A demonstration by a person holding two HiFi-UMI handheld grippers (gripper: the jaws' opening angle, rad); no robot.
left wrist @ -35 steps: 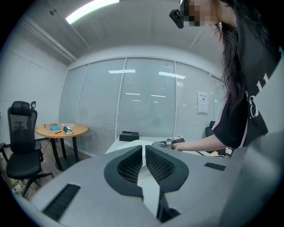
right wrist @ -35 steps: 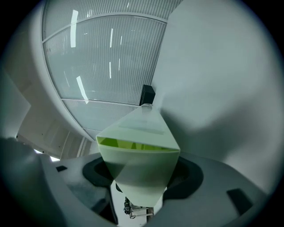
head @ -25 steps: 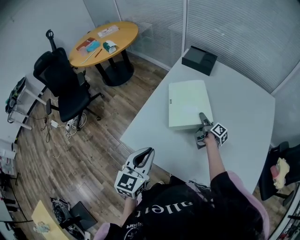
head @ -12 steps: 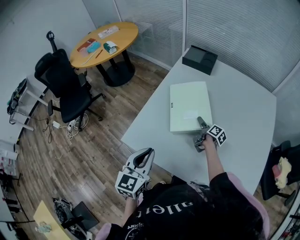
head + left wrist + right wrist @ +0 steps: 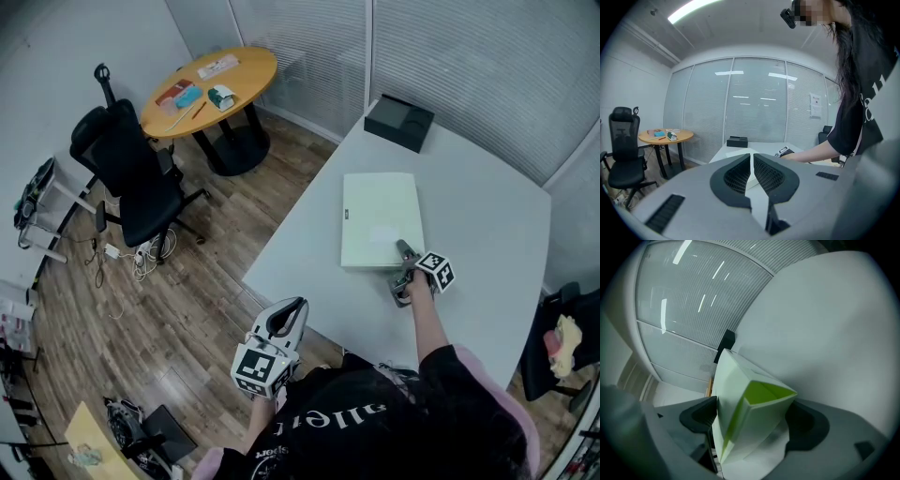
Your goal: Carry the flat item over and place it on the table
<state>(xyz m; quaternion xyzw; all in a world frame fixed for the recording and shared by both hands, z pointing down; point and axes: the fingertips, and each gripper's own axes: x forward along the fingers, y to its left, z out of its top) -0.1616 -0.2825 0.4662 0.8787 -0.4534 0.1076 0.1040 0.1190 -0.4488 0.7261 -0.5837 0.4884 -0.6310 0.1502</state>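
Note:
The flat item is a pale green box (image 5: 380, 220) lying flat on the grey table (image 5: 487, 234). Its near right corner sits between the fingers of my right gripper (image 5: 404, 269). In the right gripper view that corner (image 5: 745, 413) fills the gap of the right gripper (image 5: 754, 420); the jaws are opening and a slit shows beside the right pad. My left gripper (image 5: 281, 321) hangs off the table's near-left edge over the floor, shut and empty. In the left gripper view its fingers (image 5: 752, 164) point toward the box (image 5: 736, 152).
A black box (image 5: 398, 120) rests at the table's far corner. Off to the left stand a round wooden table (image 5: 208, 84) with small items and a black office chair (image 5: 127, 169). Another chair (image 5: 562, 347) is at the right edge.
The box has slid a little farther onto the table and settled flat. The right gripper stayed at its near corner. The left gripper has hardly moved.

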